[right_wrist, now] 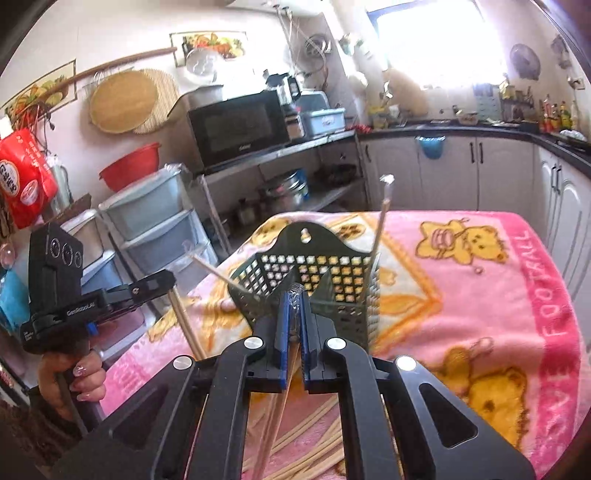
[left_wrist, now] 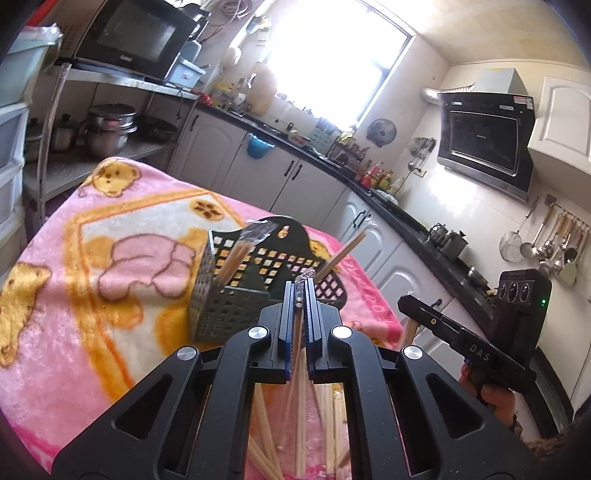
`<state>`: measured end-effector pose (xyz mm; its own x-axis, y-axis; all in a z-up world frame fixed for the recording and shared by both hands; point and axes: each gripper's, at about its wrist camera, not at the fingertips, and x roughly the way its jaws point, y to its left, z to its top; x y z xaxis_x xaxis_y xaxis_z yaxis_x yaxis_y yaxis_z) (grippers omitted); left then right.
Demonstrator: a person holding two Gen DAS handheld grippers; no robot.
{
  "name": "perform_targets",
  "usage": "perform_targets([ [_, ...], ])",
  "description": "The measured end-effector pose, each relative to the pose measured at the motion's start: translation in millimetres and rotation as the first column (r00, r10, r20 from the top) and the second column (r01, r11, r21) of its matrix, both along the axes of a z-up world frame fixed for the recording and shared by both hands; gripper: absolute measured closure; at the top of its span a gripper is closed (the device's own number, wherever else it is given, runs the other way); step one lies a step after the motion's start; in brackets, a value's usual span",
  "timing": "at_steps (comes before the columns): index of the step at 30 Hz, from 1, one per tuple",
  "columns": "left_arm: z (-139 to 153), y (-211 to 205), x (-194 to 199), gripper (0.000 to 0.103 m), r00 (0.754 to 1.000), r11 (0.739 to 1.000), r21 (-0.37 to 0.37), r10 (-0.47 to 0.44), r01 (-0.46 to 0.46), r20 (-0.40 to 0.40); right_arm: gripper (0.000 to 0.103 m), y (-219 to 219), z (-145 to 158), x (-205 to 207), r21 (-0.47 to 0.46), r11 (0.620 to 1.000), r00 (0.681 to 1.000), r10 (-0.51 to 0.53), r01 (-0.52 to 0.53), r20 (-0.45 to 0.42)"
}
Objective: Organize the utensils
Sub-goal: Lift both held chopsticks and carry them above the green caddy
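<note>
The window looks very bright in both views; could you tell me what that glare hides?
Left wrist view: the window is blown out white, nothing outside shows, countertop clutter below turns hazy. Right wrist view: the window likewise washes out the sill items; fisheye bends the cabinets.

The dark green basket (left_wrist: 236,288) sits in the middle of the pink bear blanket (left_wrist: 92,295), and its tall back wall blocks the far side. Two wrapped chopsticks (left_wrist: 341,254) stick up out of it and lean out, one to each side, so the top is partly blocked. To the left of the frame the blanket is bare and there is lots of room. Loose chopsticks (right_wrist: 317,439) lie in a pile at the bottom of the frame.
</note>
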<state>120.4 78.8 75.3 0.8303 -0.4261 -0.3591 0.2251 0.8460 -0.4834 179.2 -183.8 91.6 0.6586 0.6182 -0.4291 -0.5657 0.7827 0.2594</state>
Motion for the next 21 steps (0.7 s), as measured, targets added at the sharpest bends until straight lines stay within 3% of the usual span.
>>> perform_targets([
  [10,17,-15,-2,0.1,0.998,0.999,0.002,-0.041,0.041,0.044,0.098,-30,13,-4,0.029,0.996,0.995,-0.088,0.086,0.055],
  [21,42,-30,3,0.1,0.99,0.997,0.015,-0.083,0.081,0.114,0.098,-42,30,-6,0.063,0.992,0.988,-0.119,0.113,0.101],
])
